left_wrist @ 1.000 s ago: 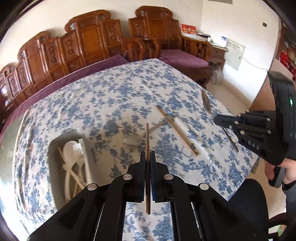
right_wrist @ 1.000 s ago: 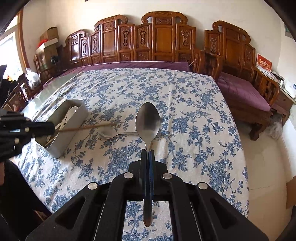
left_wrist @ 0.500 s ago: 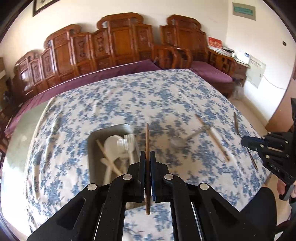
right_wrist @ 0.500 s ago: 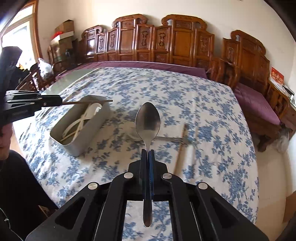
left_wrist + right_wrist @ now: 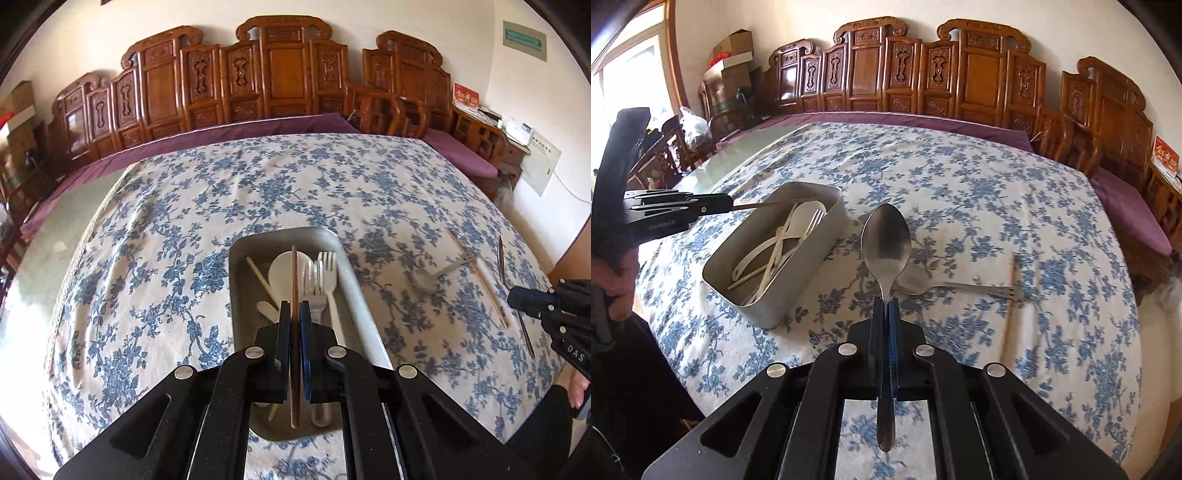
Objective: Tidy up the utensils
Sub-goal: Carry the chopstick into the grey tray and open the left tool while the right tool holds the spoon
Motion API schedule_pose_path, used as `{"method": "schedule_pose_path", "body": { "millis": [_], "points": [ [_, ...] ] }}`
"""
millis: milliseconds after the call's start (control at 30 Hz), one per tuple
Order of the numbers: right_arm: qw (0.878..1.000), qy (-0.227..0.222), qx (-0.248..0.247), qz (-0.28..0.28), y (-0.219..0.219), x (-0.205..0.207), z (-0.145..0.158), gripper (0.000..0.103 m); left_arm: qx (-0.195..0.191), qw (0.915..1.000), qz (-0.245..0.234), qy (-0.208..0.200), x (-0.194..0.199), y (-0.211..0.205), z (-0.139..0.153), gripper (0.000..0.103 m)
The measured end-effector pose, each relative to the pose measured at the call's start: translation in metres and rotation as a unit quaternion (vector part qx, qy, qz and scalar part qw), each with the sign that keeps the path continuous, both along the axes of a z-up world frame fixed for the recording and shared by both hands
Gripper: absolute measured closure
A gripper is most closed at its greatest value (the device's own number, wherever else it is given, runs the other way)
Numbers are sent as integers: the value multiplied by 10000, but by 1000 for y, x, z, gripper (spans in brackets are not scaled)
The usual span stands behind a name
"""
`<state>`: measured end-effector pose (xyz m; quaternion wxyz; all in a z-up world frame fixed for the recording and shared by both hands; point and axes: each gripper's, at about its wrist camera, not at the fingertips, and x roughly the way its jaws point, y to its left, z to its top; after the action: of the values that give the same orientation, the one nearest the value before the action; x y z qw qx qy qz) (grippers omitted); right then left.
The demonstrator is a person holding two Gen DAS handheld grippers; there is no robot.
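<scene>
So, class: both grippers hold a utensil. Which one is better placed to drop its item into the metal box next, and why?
Left. The left gripper holds its brown chopstick right above the metal box. The right gripper, clamping the steel spoon, sits off to the box's side, over the tablecloth.

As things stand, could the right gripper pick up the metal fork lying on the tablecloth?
Probably not yet. The right gripper is already shut on a metal spoon, so its jaws are occupied. The metal fork itself lies uncovered on the tablecloth.
</scene>
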<state>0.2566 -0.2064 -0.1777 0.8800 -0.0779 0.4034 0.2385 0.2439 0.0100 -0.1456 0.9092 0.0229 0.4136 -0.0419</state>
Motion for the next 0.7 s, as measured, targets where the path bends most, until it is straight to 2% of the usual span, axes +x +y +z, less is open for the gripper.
{"method": "schedule_pose_path", "body": {
  "millis": [300,600,700],
  "points": [
    [9999,110,-9,130,27,14,-8,99,-260,9996,45,-34,4,11,-21,99],
    [9995,144,37,274,53,18,-7,99,-401,9985,-85,355,7,14,-43,99],
    [9993,159,27,332,63,18,-6,99,-479,9982,-103,346,6,15,-41,98]
  ]
}}
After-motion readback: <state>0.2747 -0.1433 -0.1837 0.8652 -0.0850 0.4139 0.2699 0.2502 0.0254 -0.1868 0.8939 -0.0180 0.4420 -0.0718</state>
